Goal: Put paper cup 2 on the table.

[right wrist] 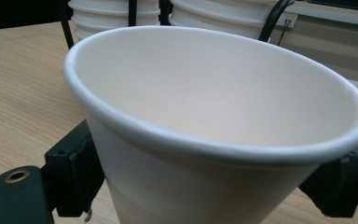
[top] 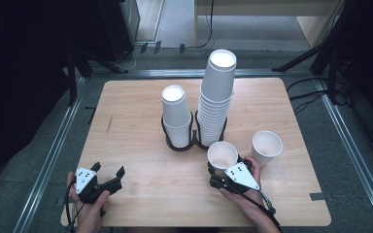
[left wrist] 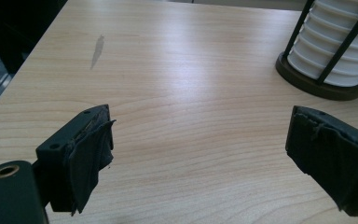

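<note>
Right gripper [top: 219, 171] at the near right of the table [top: 141, 194], jaws either side of an upright paper cup [top: 222, 155]; pads seem to touch its wall, though contact is hard to judge. Cup stands just in front of the two stacks in the black holder [top: 179, 143]. Second cup [top: 266, 147] just beside it. Left gripper [top: 108, 174] near left, jaws wide apart over bare wood.
</note>
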A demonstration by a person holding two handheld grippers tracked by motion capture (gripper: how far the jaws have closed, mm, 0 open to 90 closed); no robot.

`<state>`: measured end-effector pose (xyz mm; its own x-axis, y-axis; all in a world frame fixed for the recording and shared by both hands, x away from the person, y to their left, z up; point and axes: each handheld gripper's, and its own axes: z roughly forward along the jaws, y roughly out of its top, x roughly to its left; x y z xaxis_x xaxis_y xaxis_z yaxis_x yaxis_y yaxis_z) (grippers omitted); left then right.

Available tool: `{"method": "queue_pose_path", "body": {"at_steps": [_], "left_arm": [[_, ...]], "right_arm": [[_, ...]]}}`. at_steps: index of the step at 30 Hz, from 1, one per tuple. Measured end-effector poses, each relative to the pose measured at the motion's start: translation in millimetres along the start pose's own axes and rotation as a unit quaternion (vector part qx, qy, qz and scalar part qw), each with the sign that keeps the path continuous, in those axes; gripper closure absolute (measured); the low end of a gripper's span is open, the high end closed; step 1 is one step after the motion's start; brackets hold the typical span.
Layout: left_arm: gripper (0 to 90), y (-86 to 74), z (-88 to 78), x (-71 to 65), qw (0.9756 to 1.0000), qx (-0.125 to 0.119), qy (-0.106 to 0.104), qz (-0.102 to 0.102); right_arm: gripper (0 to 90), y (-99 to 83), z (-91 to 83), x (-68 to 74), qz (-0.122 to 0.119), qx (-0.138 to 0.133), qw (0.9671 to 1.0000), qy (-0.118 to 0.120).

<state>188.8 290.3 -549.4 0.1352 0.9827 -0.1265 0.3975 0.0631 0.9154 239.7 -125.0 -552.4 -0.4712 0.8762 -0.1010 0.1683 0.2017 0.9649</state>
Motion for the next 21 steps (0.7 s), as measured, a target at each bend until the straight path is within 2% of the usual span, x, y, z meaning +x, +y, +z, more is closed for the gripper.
{"method": "queue_pose_path", "body": {"at_steps": [4,7,10,13,15,21], "left_arm": [[7.5,-0.4,0.1,0.6,1.0,0.0,-0.004,-0.003],[7.5,-0.9,-0.5,-0.2,1.0,0.0,-0.002,0.004],[7.4,-1.6,-0.5,-1.7,1.0,0.0,0.0,0.009],[7.4,-1.9,-1.0,-1.3,1.0,0.0,-0.001,0.008],[7.5,-2.0,-0.7,-0.3,1.0,-0.001,-0.002,0.0],[7.4,-2.3,-0.4,0.6,1.0,-0.001,-0.002,-0.003]], "right_arm": [[3.9,0.3,-0.9,0.8,0.001,0.003,0.9999,0.012],[3.4,0.8,-1.2,2.2,0.013,0.004,0.9998,0.012],[3.4,1.3,-2.9,3.3,0.007,0.008,0.9999,0.01],[3.4,3.2,-6.5,1.7,0.011,0.01,0.9998,0.013],[3.3,5.1,-9.4,0.4,0.023,0.008,0.9996,0.013],[0.3,6.8,-18.7,-0.1,0.022,0.011,0.9997,0.006]]}}
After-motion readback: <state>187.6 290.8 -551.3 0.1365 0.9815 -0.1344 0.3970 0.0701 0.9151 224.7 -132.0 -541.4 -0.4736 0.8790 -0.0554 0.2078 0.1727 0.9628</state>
